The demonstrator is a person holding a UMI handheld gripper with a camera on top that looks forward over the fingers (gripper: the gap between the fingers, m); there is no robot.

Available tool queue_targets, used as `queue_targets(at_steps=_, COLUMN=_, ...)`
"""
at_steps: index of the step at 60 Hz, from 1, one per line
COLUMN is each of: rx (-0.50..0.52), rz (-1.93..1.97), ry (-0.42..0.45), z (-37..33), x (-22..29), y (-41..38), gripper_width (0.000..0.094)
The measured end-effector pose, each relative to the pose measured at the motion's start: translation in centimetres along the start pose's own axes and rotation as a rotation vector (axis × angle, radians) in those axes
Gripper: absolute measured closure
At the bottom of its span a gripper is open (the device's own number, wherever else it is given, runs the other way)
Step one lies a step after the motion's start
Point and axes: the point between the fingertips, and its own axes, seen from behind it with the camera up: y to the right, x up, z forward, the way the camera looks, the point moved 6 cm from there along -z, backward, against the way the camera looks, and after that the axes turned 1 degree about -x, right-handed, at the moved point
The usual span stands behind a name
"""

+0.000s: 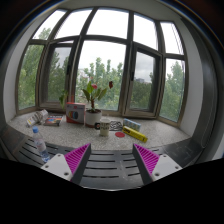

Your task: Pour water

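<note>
While the plastic water bottle (38, 143) stands upright at the near left of the bench (60, 135), its long axis vertical and cap pointing up, the gripper (112, 158) hangs well apart from it, jaws spread with nothing between them. Farther off, a potted plant (92, 106), a small cup (104, 128) and a yellow box (134, 132) sit below the bay window (100, 60)
</note>
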Motion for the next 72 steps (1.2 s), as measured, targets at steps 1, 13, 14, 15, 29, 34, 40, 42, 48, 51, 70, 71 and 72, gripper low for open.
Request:
queue_targets(at_steps=1, rx=0.000, rz=-0.001, ry=-0.004, z=0.0, x=-0.1, y=0.0, gripper_width=0.0080)
queue_targets(at_steps=13, rx=-0.034, rz=-0.014, ry=-0.053, z=0.0, x=-2.7, y=-0.7, gripper_width=0.0083)
queue_targets(at_steps=14, rx=-0.036, rz=-0.015, ry=-0.056, z=0.0, x=-3.0, y=-0.9, gripper_width=0.0080)
queue_targets(at_steps=15, rx=-0.038, rz=-0.016, ry=-0.057, z=-0.1, x=-3.4, y=-1.1, gripper_width=0.0079)
queue_targets(at_steps=29, rx=-0.018, rz=-0.024, ry=-0.110, z=-1.8, x=-11.4, y=-6.8, gripper_width=0.0072)
queue_targets(at_steps=34, rx=0.011, rz=-0.028, ry=-0.125, z=-2.4, x=-14.2, y=-10.7, gripper_width=0.0077)
queue_targets(at_steps=40, rx=0.059, rz=-0.013, ry=-0.141, z=-2.1, x=-16.4, y=-16.3, gripper_width=0.0077)
queue_targets(at_steps=42, rx=0.078, rz=-0.001, ry=-0.138, z=-1.7, x=-16.7, y=-18.3, gripper_width=0.0076)
queue_targets(at_steps=48, rx=0.140, rz=0.032, ry=-0.096, z=0.5, x=-16.0, y=-24.4, gripper_width=0.0073)
queue_targets(at_steps=51, rx=0.170, rz=0.034, ry=-0.063, z=2.0, x=-15.2, y=-27.1, gripper_width=0.0078)
queue_targets(at_steps=70, rx=0.196, rz=0.015, ry=0.075, z=13.2, x=-9.9, y=-38.0, gripper_width=0.0099)
queue_targets(at_steps=71, rx=0.194, rz=0.017, ry=0.077, z=13.6, x=-9.8, y=-38.2, gripper_width=0.0114)
queue_targets(at_steps=72, rx=0.191, rz=0.020, ry=0.076, z=14.1, x=-9.8, y=-38.4, gripper_width=0.0135)
